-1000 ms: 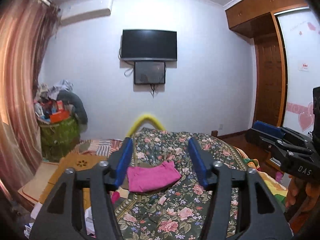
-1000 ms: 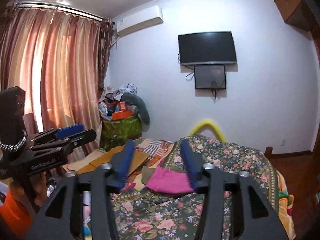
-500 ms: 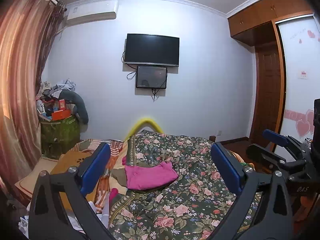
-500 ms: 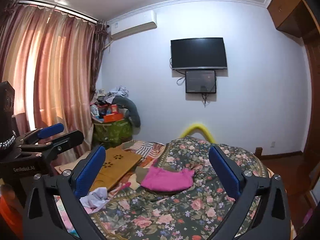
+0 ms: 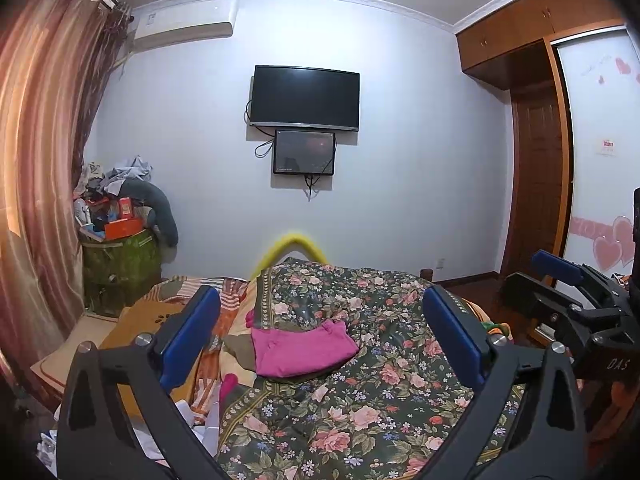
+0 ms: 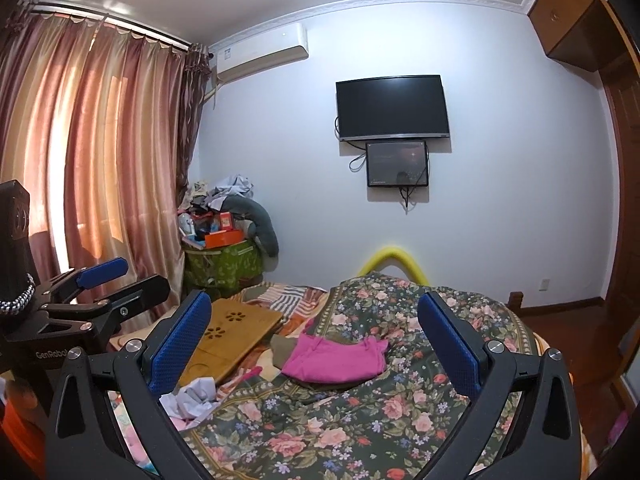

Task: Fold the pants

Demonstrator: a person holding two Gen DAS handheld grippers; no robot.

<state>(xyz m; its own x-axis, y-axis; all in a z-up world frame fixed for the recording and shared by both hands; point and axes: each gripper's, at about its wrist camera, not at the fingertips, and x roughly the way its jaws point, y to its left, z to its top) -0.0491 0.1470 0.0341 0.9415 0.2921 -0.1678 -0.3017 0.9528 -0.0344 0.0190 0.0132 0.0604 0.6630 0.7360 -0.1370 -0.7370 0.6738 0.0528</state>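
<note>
The olive cloth (image 6: 285, 347) lies mostly hidden under the pink garment (image 6: 335, 361). The quilt (image 5: 360, 400) runs off the lower edge. The small screen's (image 5: 304, 152) picture is too dim to read.

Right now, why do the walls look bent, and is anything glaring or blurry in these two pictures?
Left wrist view: the fisheye lens bows the curtain and wardrobe inward, with dark corners; the pink pants look sharp. Right wrist view: daylight glows through the curtain, a bright patch glares on the ceiling, and the television stays crisp though slightly curved.
</note>
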